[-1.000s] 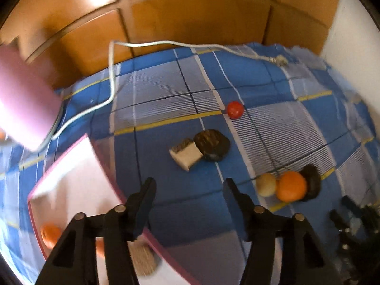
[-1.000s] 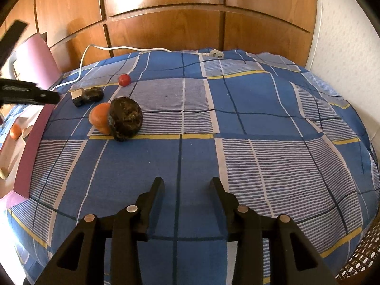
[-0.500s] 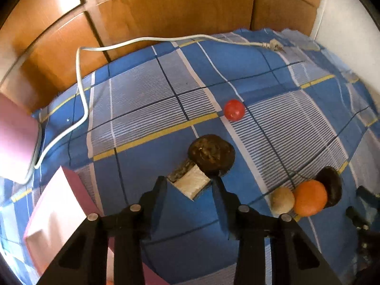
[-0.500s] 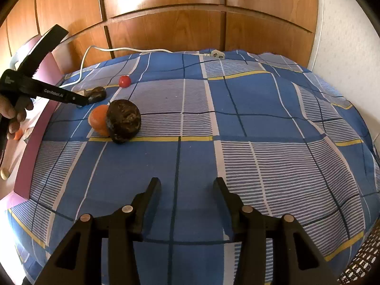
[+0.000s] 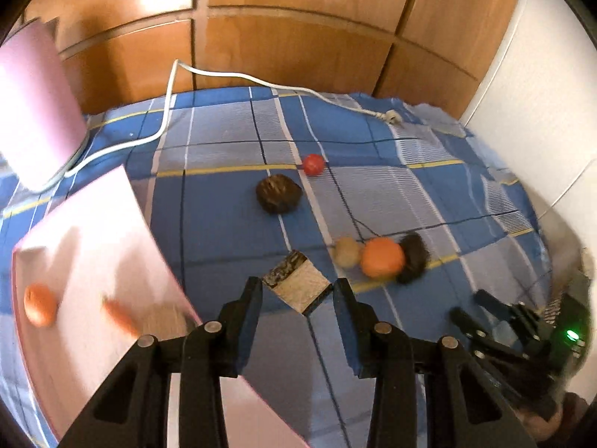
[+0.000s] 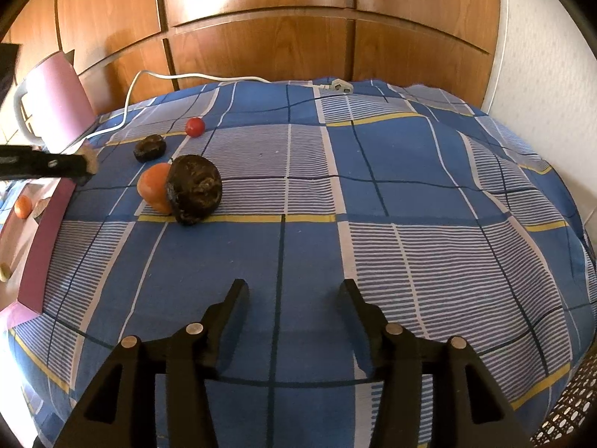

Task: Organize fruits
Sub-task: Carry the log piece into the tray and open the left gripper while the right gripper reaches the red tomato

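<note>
Left tongs (image 5: 296, 291) grip pale wedge (image 5: 298, 286) (blurred) | right tongs (image 6: 294, 291) opening, empty

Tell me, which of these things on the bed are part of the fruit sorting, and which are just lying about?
Part of the job:
cut fruit piece, held in the left gripper
pink box
orange fruit
red fruit
dark fruit
pale fruit

Just lying about:
white cable
pink appliance
checked bedspread
</note>
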Available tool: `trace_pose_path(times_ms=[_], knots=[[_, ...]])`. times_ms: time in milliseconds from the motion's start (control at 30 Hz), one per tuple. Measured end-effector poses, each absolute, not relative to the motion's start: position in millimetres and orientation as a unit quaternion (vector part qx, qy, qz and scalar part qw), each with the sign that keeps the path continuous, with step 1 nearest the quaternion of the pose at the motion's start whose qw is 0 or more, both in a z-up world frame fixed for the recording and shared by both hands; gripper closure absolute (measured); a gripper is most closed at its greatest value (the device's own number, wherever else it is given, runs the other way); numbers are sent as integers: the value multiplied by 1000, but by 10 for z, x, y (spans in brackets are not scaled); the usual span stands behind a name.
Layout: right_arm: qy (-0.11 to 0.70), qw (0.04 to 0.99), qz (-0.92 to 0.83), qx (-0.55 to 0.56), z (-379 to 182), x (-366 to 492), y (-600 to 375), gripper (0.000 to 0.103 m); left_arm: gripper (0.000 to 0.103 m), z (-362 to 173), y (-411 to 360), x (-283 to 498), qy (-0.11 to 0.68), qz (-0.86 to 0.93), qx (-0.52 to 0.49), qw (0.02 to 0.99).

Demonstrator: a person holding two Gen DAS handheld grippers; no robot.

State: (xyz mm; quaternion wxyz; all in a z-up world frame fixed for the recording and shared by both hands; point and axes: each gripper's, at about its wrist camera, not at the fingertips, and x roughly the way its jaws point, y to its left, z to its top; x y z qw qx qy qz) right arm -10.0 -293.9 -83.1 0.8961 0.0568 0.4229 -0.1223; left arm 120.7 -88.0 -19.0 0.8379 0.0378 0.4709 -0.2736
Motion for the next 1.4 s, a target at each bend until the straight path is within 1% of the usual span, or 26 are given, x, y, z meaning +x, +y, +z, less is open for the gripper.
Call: trace_pose_path(times_ms=[267, 333, 400, 533, 700, 867, 967, 1167, 1367, 1400], knots=[[432, 892, -117, 67, -824, -80, -2943, 46, 63, -135, -549, 755, 460, -263, -25, 847], [437, 889, -114, 71, -819, -64, -2947, 42, 63, -139, -463, 674, 457, -258, -31, 850], [443, 886, -111, 75, -813, -36, -2946, 40, 63, -144, -355, 601, 454, -250, -37, 855], [439, 885, -80, 131, -714, 45, -2987, 40, 63, -126, -119, 548, 448, -233, -63, 860], [428, 892, -60, 129, -575, 167, -2867, 40, 63, -115, 155, 549, 440, -208, -87, 869], [413, 907, -15, 75, -385, 269, -2622, 40, 63, -145, 410, 570, 438, -187, -108, 873], [400, 916, 24, 10, -252, 387, -2439, 41, 63, -159, 518, 577, 437, -179, -117, 874], [421, 897, 81, -105, -225, 741, -2186, 41, 63, -181, 733, 600, 434, -161, -137, 876], [443, 886, 92, -101, -262, 934, -2189, 41, 63, -132, 918, 750, 425, -138, -150, 882], [444, 885, 95, -97, -257, 959, -2184, 43, 63, -124, 936, 795, 423, -134, -151, 883]])
